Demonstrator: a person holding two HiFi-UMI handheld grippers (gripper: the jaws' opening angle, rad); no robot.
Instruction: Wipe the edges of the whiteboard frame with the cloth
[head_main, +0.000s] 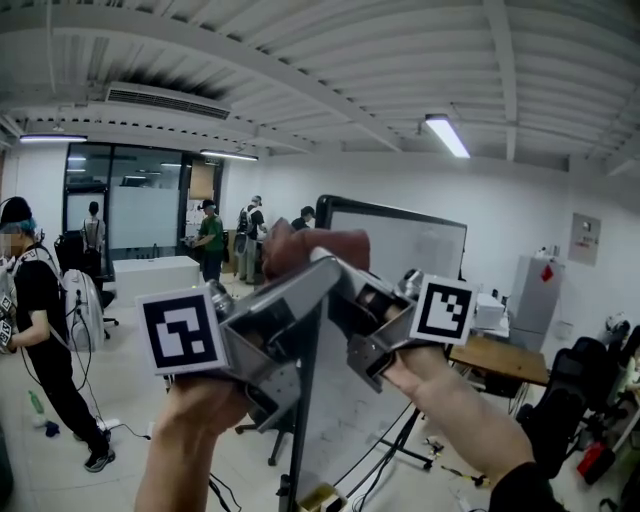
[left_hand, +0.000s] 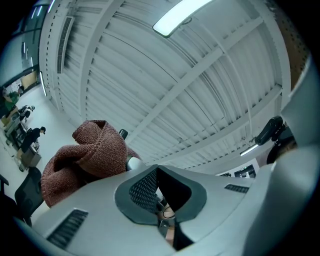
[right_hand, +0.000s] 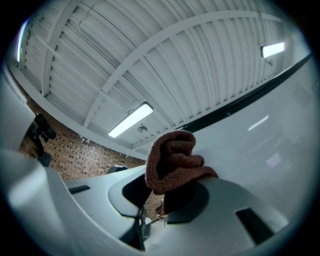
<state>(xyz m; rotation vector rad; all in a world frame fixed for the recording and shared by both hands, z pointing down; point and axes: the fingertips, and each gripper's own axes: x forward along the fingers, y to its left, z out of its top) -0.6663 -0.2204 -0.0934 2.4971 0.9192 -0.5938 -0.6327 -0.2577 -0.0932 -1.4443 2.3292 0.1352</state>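
White ribbed ceiling (head_main: 300, 60) overhead; right gripper (right_hand: 169, 187) clamps a bunched rust-brown knitted cloth (right_hand: 175, 160) beside the black whiteboard frame (head_main: 322, 215); left gripper (left_hand: 158, 172) seemingly pinched shut.

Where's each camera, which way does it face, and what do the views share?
Head view: on the person's head, facing the whiteboard; both forearms, left gripper and right gripper show.
Left gripper view: on the left gripper, aimed up at the ceiling; its fingers show.
Right gripper view: on the right gripper, aimed up along the whiteboard; its fingers clamp the cloth.
Shared: the cloth, in all three.
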